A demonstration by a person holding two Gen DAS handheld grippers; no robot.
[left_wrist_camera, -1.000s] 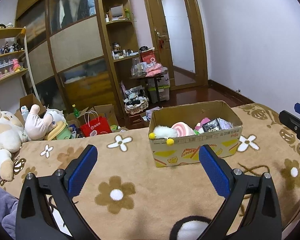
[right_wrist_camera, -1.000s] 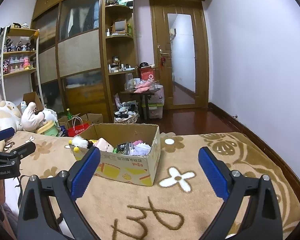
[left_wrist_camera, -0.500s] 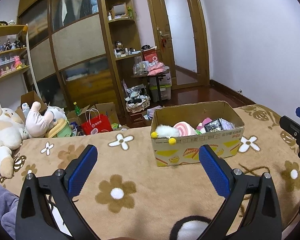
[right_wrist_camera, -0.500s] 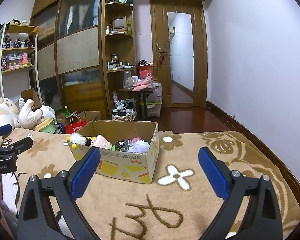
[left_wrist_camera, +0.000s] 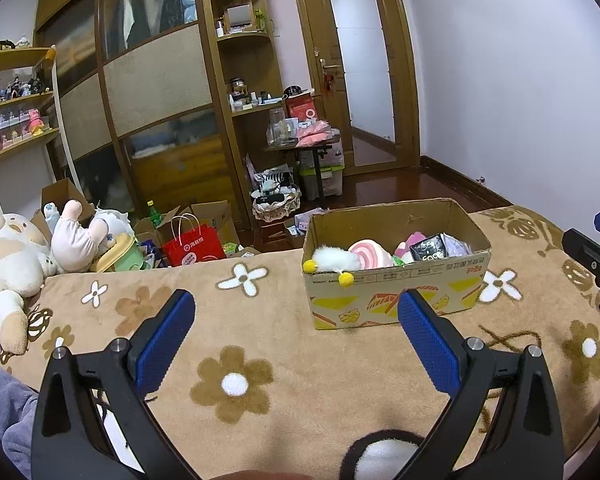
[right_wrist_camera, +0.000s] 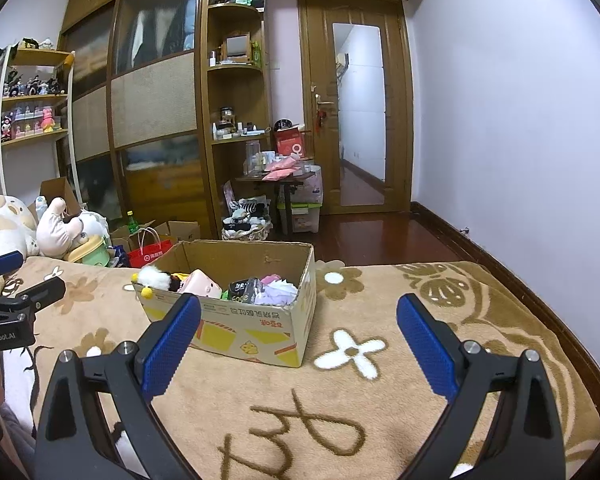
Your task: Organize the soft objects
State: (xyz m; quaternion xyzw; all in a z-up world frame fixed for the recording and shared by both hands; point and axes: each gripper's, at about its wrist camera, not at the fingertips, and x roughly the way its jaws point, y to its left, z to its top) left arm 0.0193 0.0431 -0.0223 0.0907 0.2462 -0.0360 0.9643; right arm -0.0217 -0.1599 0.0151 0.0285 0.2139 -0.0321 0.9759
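Note:
A cardboard box (left_wrist_camera: 396,292) stands on a brown flowered blanket (left_wrist_camera: 260,340) and also shows in the right wrist view (right_wrist_camera: 260,330). It holds a white plush with yellow pompoms (left_wrist_camera: 334,260), a pink swirl plush (left_wrist_camera: 370,253), a black packet (left_wrist_camera: 430,248) and pale soft items (right_wrist_camera: 278,292). My left gripper (left_wrist_camera: 296,320) is open and empty, hovering above the blanket in front of the box. My right gripper (right_wrist_camera: 298,324) is open and empty, to the box's right side.
Large plush toys (left_wrist_camera: 16,256) lie at the blanket's left end. A red paper bag (left_wrist_camera: 192,246), open cartons and a wicker basket (left_wrist_camera: 276,204) sit on the floor beyond the blanket's edge. Wardrobe, shelves and a door stand behind.
Both grippers have risen and tilted slightly, so the box sits a little lower in each view. Nothing was grasped or released.

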